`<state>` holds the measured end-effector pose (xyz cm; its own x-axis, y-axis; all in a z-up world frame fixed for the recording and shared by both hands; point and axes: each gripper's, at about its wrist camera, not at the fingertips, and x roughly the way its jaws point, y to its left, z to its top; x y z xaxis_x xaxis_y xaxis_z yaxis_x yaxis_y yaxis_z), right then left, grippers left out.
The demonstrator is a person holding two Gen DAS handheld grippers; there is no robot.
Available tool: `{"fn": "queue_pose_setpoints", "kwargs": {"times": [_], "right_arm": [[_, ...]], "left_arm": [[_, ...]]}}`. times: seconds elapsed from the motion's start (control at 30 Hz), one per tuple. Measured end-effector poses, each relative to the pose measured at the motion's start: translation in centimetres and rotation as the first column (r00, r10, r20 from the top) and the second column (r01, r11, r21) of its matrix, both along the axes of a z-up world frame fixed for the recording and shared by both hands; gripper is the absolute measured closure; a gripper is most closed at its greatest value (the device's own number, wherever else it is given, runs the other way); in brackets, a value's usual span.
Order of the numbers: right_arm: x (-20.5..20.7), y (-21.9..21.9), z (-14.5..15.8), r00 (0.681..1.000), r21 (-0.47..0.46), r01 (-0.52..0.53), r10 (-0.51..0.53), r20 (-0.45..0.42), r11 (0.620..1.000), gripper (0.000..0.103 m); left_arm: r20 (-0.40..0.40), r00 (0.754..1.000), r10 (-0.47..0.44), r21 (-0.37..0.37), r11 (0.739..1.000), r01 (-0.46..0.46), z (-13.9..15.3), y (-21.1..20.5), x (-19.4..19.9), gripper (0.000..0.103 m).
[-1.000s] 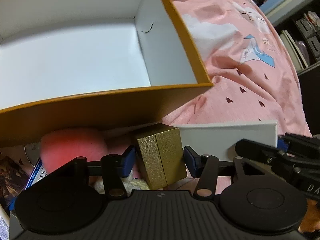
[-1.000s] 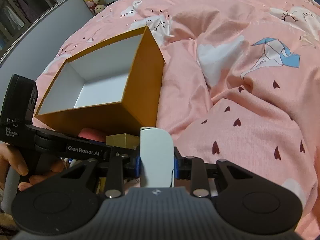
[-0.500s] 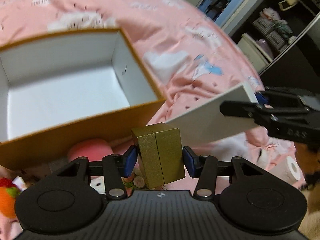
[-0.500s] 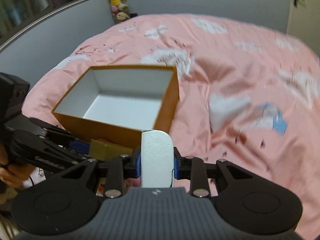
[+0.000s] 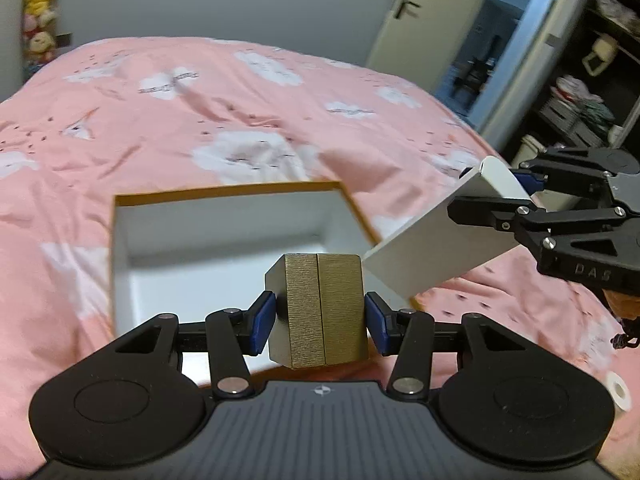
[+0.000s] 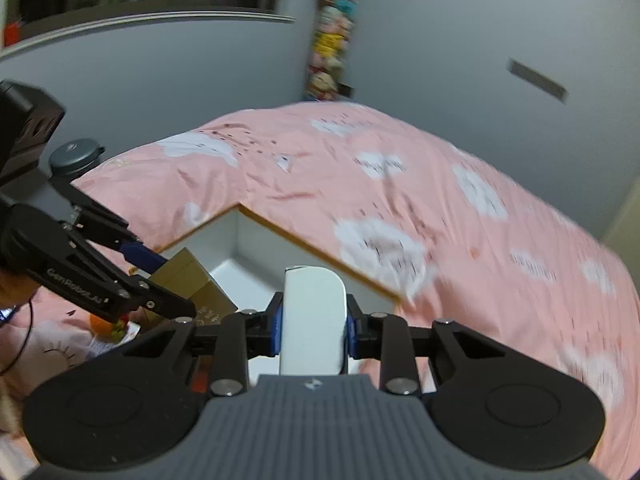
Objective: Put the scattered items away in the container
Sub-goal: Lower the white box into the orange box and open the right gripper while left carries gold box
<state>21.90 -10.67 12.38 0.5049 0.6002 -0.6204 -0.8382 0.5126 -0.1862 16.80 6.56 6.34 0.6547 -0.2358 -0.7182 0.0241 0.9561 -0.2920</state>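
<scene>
Both grippers have risen above the orange box (image 5: 120,216) on the pink bedspread (image 5: 160,120), left gripper (image 5: 320,316) clamping the gold box (image 5: 324,304), right gripper (image 6: 314,324) the white case (image 6: 314,312)

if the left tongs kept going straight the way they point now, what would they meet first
Most likely the white floor inside the open orange box; the left tongs, gripping the gold box, aim down into it. Depth is unclear.

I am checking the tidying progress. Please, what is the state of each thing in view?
Orange box: open, nothing visible inside.
Gold box: closed, held in the air.
White box: held in the air.
Left hand-held gripper: shut on the gold box.
Right hand-held gripper: shut on the white box.
Door: open.
</scene>
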Motion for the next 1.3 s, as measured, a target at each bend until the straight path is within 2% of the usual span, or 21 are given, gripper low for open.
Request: {"fn": "queue_pose_setpoints", "kwargs": {"times": [0.1, 0.17, 0.27, 0.47, 0.6, 0.7, 0.8, 0.9, 1.0, 1.1, 1.13, 1.23, 1.3], "right_arm": [[1.3, 3.1, -1.7, 0.996, -0.055, -0.070, 0.073, 0.051, 0.996, 0.072], [2.2, 5.0, -3.7, 0.990, -0.116, -0.117, 0.125, 0.062, 0.986, 0.072], [3.3, 7.2, -7.4, 0.972, -0.215, -0.188, 0.213, 0.097, 0.958, 0.072], [4.7, 8.8, -12.7, 0.901, -0.369, -0.294, 0.385, 0.202, 0.882, 0.072], [4.9, 8.2, -14.8, 0.837, -0.464, -0.369, 0.505, 0.211, 0.805, 0.072], [4.5, 7.4, -15.7, 0.801, -0.504, -0.403, 0.561, 0.211, 0.764, 0.071], [4.2, 6.9, -15.6, 0.804, -0.536, -0.401, 0.566, 0.182, 0.743, 0.069], [3.4, 6.5, -15.5, 0.793, -0.571, -0.427, 0.593, 0.135, 0.701, 0.067], [3.4, 6.8, -15.0, 0.808, -0.588, -0.429, 0.582, 0.090, 0.686, 0.063], [4.5, 7.6, -14.1, 0.849, -0.571, -0.446, 0.528, -0.026, 0.689, 0.058], [5.1, 8.0, -13.7, 0.859, -0.551, -0.466, 0.503, -0.094, 0.693, 0.055], [5.8, 8.5, -13.9, 0.861, -0.529, -0.502, 0.451, -0.233, 0.684, 0.052], [5.9, 8.8, -13.9, 0.866, -0.528, -0.497, 0.431, -0.253, 0.689, 0.052]], "left_arm": [[-0.040, 0.999, 0.021, 0.000, 1.000, -0.021, -1.4, 1.5, 1.8, 0.047], [-0.091, 0.995, 0.027, -0.018, 0.999, -0.029, -2.5, 2.7, 3.1, 0.047], [-0.139, 0.990, 0.013, 0.004, 1.000, -0.013, -4.0, 3.9, 4.6, 0.047], [-0.181, 0.983, -0.024, 0.065, 0.997, 0.036, -5.7, 4.7, 6.7, 0.047], [-0.196, 0.980, -0.036, 0.085, 0.995, 0.053, -6.5, 5.0, 7.3, 0.047], [-0.209, 0.977, -0.049, 0.076, 0.995, 0.066, -7.1, 5.0, 7.6, 0.047], [-0.216, 0.974, -0.060, 0.064, 0.995, 0.076, -7.5, 5.0, 8.0, 0.047], [-0.220, 0.973, -0.069, 0.062, 0.994, 0.085, -7.8, 4.7, 8.3, 0.047], [-0.222, 0.972, -0.073, 0.058, 0.994, 0.088, -7.8, 4.6, 8.6, 0.047], [-0.221, 0.973, -0.073, 0.050, 0.995, 0.086, -7.8, 4.6, 8.7, 0.047], [-0.221, 0.973, -0.071, 0.049, 0.995, 0.084, -7.8, 4.7, 8.8, 0.047], [-0.219, 0.973, -0.066, 0.047, 0.996, 0.079, -7.9, 4.7, 8.9, 0.047], [-0.220, 0.973, -0.067, 0.046, 0.996, 0.079, -7.9, 4.7, 8.8, 0.047]]}}
